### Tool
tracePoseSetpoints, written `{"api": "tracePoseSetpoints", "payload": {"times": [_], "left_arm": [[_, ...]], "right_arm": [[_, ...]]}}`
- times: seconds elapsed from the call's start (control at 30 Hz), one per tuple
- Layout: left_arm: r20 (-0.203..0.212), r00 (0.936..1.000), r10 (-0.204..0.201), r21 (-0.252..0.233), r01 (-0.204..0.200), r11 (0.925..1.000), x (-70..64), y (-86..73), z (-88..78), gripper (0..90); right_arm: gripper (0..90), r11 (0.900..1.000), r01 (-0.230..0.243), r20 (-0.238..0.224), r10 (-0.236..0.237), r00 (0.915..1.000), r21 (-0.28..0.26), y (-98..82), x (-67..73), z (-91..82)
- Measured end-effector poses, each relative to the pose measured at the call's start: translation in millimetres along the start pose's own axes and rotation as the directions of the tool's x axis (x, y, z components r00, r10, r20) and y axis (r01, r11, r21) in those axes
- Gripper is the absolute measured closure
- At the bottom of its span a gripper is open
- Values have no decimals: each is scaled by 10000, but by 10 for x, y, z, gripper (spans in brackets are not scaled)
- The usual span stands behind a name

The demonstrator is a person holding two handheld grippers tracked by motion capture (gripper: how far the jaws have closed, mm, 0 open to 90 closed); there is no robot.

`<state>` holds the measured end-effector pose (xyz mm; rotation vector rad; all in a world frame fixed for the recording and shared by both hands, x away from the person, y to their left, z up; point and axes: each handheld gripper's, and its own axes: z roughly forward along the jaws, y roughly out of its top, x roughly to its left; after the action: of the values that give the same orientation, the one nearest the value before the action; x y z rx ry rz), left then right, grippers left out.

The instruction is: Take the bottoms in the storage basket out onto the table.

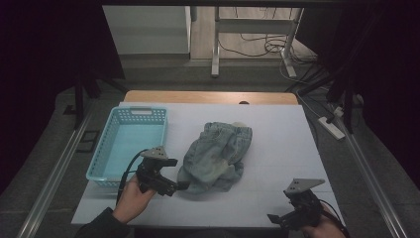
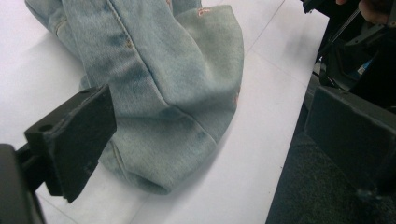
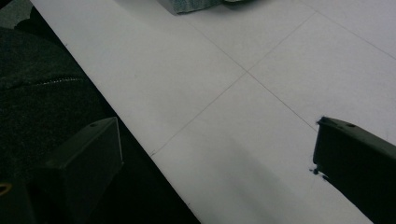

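A light blue plastic basket with perforated walls [image 1: 159,122] sits on the left side of the white worktop [image 1: 277,129]. Beyond the worktop, black cables [image 1: 257,47] lie on the floor.

The denim garment [image 2: 159,93] is running off the top edge of the left gripper view, and in the right gripper view only a corner of it [image 3: 191,4] is peeking in at the top. The right gripper [image 1: 285,218] is sitting at the bottom right of the high view, its hand cut by the frame's edge. The basket's [image 1: 99,171] near corner is lying behind the left gripper [image 1: 171,186].
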<state>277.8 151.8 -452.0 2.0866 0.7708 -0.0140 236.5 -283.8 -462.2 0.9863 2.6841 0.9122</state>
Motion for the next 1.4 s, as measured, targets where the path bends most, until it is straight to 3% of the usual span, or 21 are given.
{"api": "tracePoseSetpoints", "payload": {"times": [0.77,1.4], "left_arm": [[-134,9983,-566,29,566,9984,-36,-296,-222,28],[-439,9904,-1313,-95,1310,9913,-60,-640,-493,28]], "right_arm": [[13,10000,-52,41,52,10000,12,2,-2,1],[13,9992,-327,70,329,9994,-222,-6,-27,-22]]}}
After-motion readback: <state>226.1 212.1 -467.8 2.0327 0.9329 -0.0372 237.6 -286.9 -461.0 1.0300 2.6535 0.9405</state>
